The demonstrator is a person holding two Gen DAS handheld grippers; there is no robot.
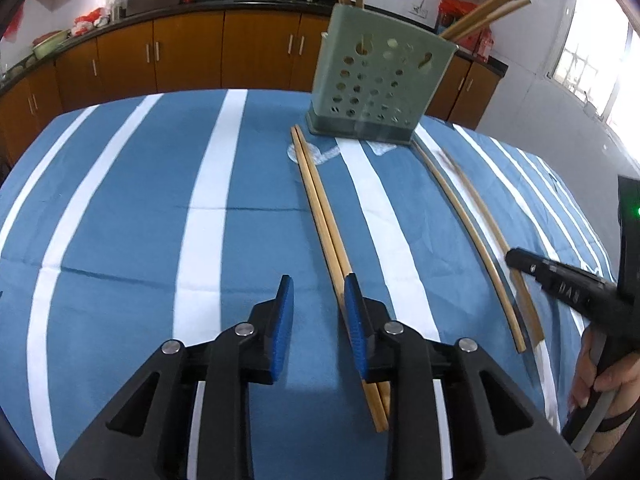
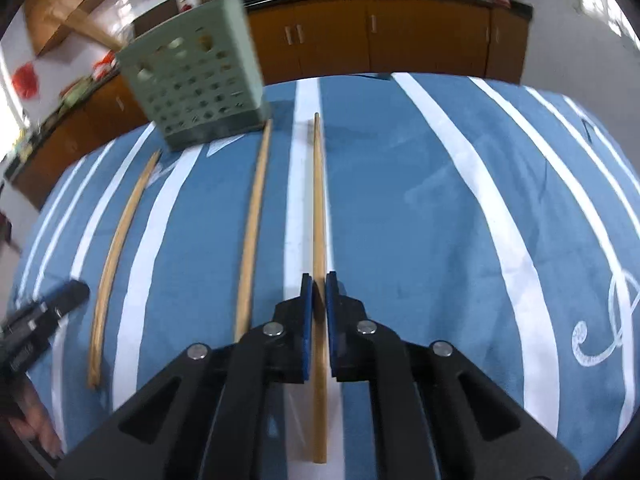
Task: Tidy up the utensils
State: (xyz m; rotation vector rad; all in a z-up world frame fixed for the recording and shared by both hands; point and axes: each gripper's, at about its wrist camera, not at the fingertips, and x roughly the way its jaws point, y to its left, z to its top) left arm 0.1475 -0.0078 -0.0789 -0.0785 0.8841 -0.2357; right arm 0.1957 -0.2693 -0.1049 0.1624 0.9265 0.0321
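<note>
While the left hand-held gripper (image 1: 318, 294) hangs open beside a chopstick pair (image 1: 320, 216), the right hand-held gripper (image 2: 319, 284) pinches one chopstick (image 2: 319, 200), which must next be lifted into the holder (image 2: 192, 72).

Green perforated holder (image 1: 378, 80) is standing upright, holding chopsticks (image 1: 486, 16). Wooden chopstick pair (image 1: 324, 216) and two singles (image 2: 250, 236) (image 2: 319, 216) are lying lengthwise before it.

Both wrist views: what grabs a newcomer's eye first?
The blue tablecloth with white stripes fills both views. At its far edge stands a perforated green utensil holder, chopsticks already sticking out of its top. In the right wrist view, the right gripper has closed around a single chopstick, while the left gripper is open beside a chopstick pair lying on the cloth.
</note>
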